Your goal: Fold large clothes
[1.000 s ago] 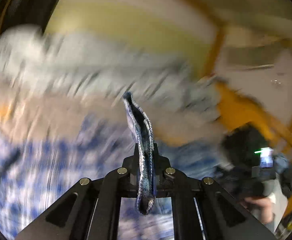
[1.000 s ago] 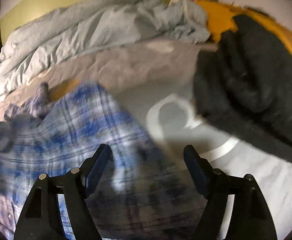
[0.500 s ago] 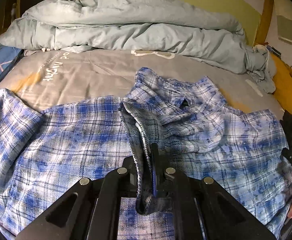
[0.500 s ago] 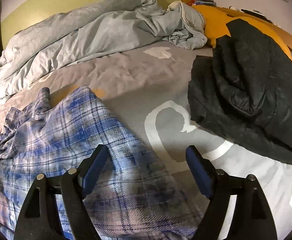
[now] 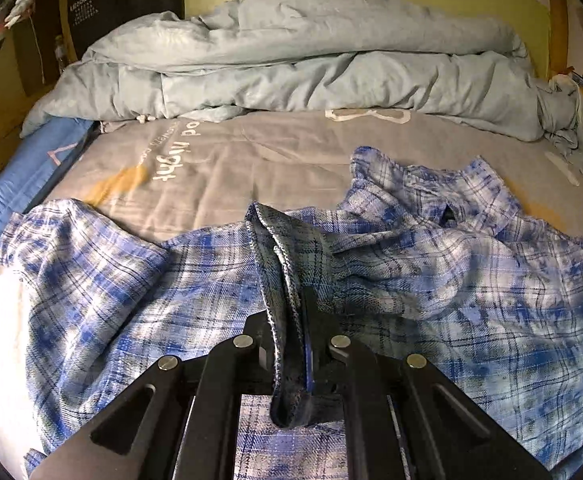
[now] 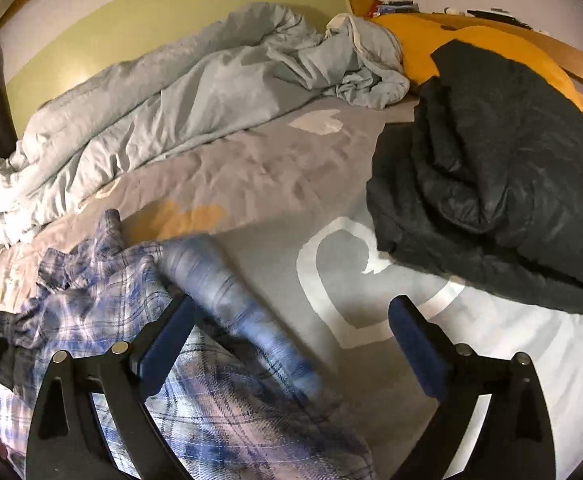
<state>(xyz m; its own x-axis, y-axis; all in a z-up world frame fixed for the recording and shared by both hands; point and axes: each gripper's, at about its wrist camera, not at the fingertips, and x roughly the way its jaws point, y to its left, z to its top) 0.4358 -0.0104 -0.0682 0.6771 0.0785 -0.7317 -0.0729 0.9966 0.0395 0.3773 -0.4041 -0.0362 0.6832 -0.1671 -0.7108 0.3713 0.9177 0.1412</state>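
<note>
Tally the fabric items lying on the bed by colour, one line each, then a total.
Blue plaid shirt: 1
Light blue duvet: 1
Black jacket: 1
Total: 3

I see a dim, warm-lit room through both lenses; heavy fisheye bending curves the bed [image 5: 251,160] edges and leaves black corners around each round picture. From the left wrist the plaid shirt [image 5: 471,280] is sharp at centre, softening toward the rim; a bright washed-out patch glares at the lower left edge, and the duvet [image 5: 311,64] is evenly lit with gentle crease shadows. From the right wrist the shirt's raised fold [image 6: 227,280] is smeared with motion blur; white glare burns out the sheet at the lower right; the black jacket [image 6: 491,168] swallows detail, catching only a faint sheen, and throws a soft shadow beneath its edge.
</note>
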